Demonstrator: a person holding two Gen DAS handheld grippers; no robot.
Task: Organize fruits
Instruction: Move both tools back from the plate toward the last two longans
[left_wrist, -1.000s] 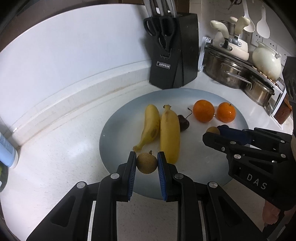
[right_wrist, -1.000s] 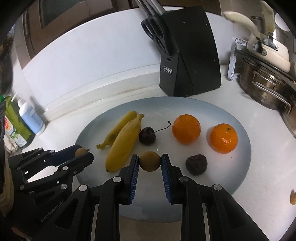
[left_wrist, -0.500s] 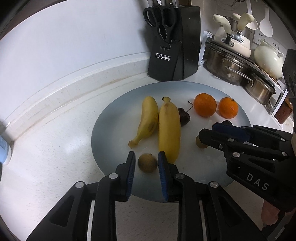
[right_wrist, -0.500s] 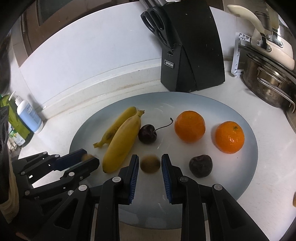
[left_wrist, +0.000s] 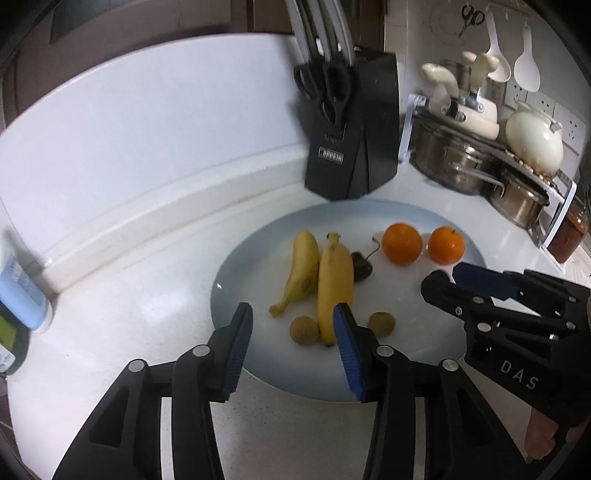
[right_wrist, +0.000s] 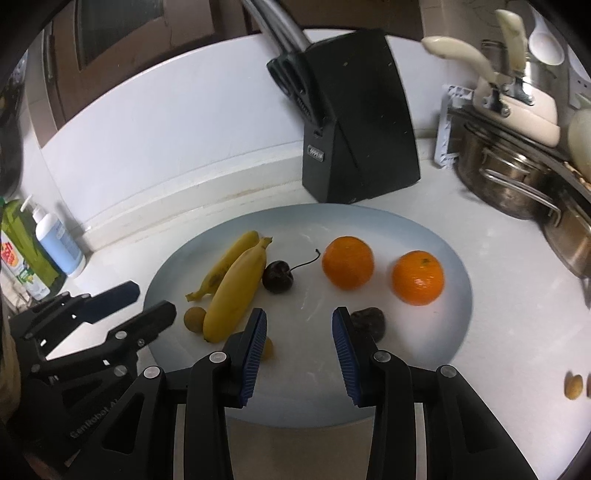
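Here, looked down along two black tongs onto a white worktop (left_wrist: 110, 314). Found a blue-labelled bottle (left_wrist: 22, 291) at the worktop's left edge, by the back wall. Met next the left gripper (left_wrist: 292, 312), hovering over the near-left rim of a pale blue plate (left_wrist: 236, 280); showed its blue-padded jaws apart, having just been opening, gripping nothing. Saw the left brown fruit (left_wrist: 303, 329), small and round, lying on the plate in the gap between those jaws, touched by neither pad. Found the small banana (left_wrist: 304, 266) and the large banana (left_wrist: 335, 280) side by side just beyond, running from mid-plate toward the near rim. Placed the right brown fruit (left_wrist: 381, 324) just right of the large banana's near end. Noted a dark cherry (left_wrist: 361, 264) with a thin stem against that banana's right side. Saw a black knife block (left_wrist: 351, 147) standing on the worktop behind the plate's far rim. Counted two oranges (left_wrist: 402, 243) (left_wrist: 446, 245) near the far-right rim, close but apart. Made out a dark round fruit (right_wrist: 369, 323) toward the near-right rim. Found the right gripper (right_wrist: 300, 314) over the plate's near part, jaws likewise apart after just opening, with nothing between them. Ended with steel pots (left_wrist: 450, 162) in the worktop's back right corner.
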